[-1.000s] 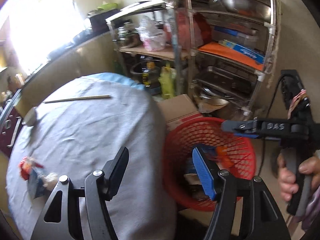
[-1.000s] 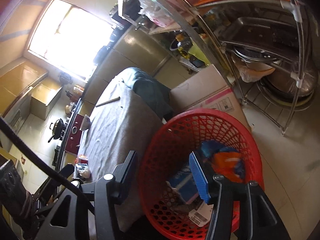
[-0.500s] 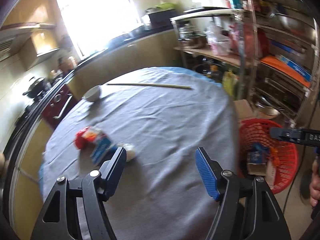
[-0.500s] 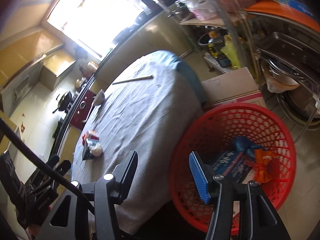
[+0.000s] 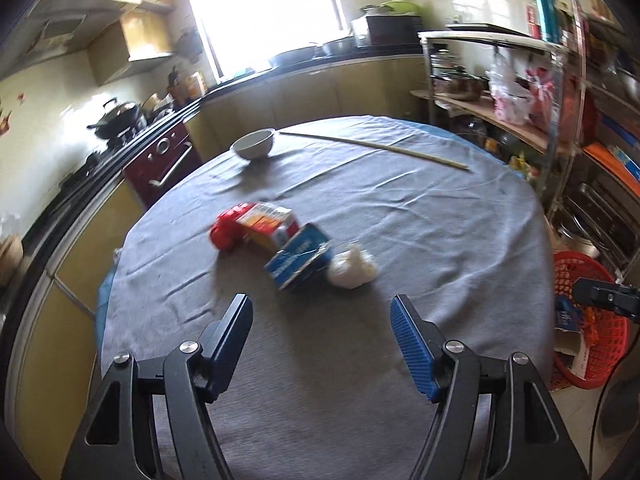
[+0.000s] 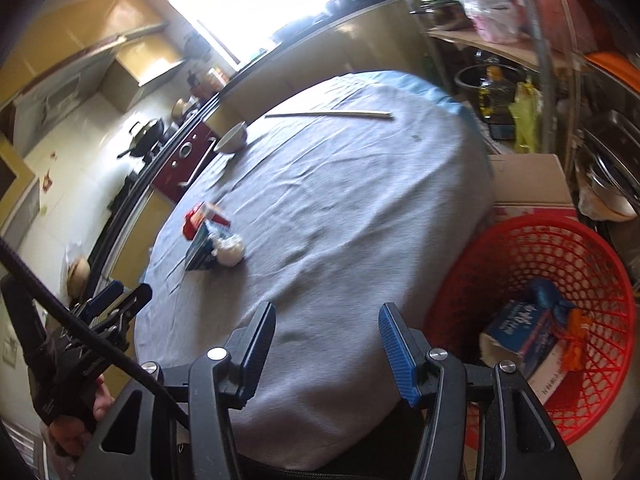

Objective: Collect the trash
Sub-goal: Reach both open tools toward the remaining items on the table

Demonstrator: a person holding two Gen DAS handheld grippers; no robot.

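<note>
Both the left hand-held gripper (image 5: 322, 330) and right hand-held gripper (image 6: 327, 338) are apart and empty. The trash pile (image 5: 294, 246) sits mid-tabletop (image 5: 400, 220), far from the red basket (image 6: 568, 280) beside it.

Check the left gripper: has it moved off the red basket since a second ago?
Yes. The left gripper has swung from over the red basket onto the table, now facing the trash pile, jaws open and empty.

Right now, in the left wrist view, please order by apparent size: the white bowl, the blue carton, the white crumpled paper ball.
1. Blue carton, largest.
2. White crumpled paper ball and white bowl look nearly alike; the bowl lies farther from the camera, so I do not rank them.
</note>
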